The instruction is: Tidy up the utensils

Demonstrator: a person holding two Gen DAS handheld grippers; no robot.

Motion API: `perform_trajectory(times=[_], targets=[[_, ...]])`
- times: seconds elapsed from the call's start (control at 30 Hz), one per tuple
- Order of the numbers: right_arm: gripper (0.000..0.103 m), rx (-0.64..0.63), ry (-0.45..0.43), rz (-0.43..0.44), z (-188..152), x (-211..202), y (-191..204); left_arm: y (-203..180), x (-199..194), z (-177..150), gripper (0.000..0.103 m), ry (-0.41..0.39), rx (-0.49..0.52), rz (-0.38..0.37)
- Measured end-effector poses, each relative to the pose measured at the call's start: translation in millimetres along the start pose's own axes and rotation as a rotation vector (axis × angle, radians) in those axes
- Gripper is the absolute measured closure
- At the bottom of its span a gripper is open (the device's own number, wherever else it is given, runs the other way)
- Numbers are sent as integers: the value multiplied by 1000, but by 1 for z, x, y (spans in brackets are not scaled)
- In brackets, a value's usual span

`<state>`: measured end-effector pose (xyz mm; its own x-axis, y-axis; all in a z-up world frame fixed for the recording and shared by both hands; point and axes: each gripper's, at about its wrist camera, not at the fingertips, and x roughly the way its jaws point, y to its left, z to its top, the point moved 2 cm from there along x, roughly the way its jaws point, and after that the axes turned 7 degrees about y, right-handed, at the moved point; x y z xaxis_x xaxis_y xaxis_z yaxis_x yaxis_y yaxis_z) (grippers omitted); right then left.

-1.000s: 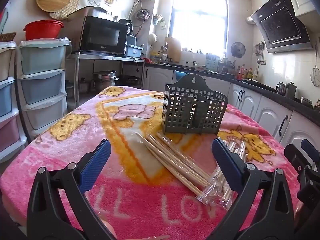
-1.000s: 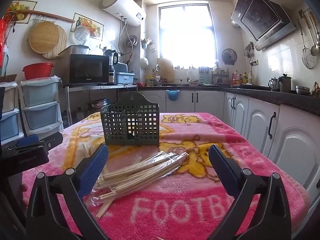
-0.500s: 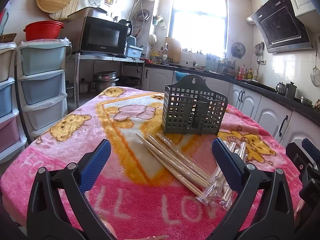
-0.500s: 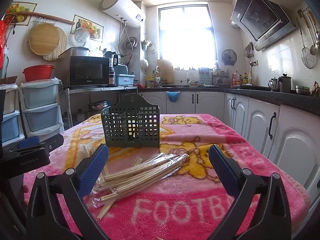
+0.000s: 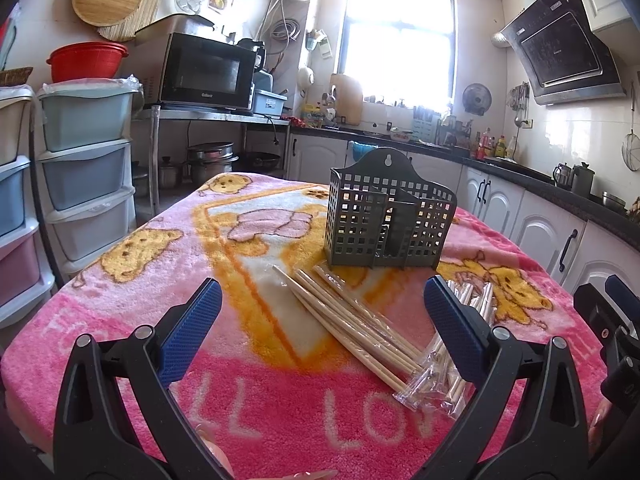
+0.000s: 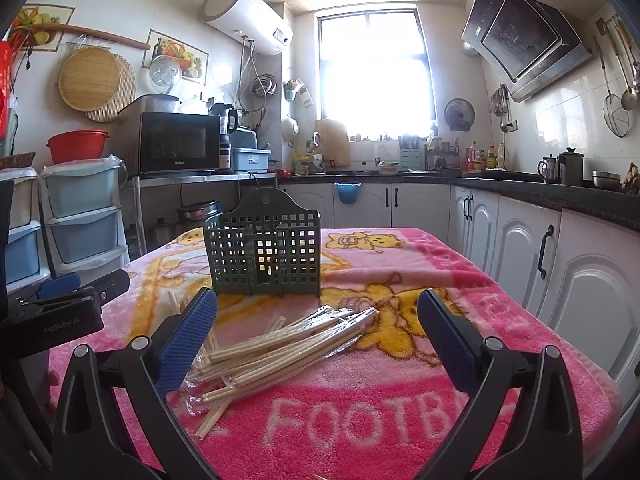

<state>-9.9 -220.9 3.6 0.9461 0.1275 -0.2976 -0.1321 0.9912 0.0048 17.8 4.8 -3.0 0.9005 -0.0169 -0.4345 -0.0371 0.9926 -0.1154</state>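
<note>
where sunlight floods in, pink blanket (image 5: 256,392) covers table.

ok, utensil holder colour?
Dark grey-green plastic grid, the utensil holder is clearest in the right wrist view.

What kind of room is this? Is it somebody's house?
It looks like a home kitchen. There is a microwave on a shelf, a range hood on the wall above the counter, and kettles on the dark countertop. The table has a pink cartoon blanket, which suggests a family home.
</note>
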Motion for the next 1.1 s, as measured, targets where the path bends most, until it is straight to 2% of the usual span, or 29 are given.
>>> perform_trajectory(times=[0.57,0.77,1.1], targets=[[6,-14,3,7,1,3,5,1,3,0,10,2,-4,4],[6,-61,18,36,9,11,15,11,12,3,10,10,-31,15],[6,-100,65,94,30,33,20,38,32,28,10,76,-87,10]])
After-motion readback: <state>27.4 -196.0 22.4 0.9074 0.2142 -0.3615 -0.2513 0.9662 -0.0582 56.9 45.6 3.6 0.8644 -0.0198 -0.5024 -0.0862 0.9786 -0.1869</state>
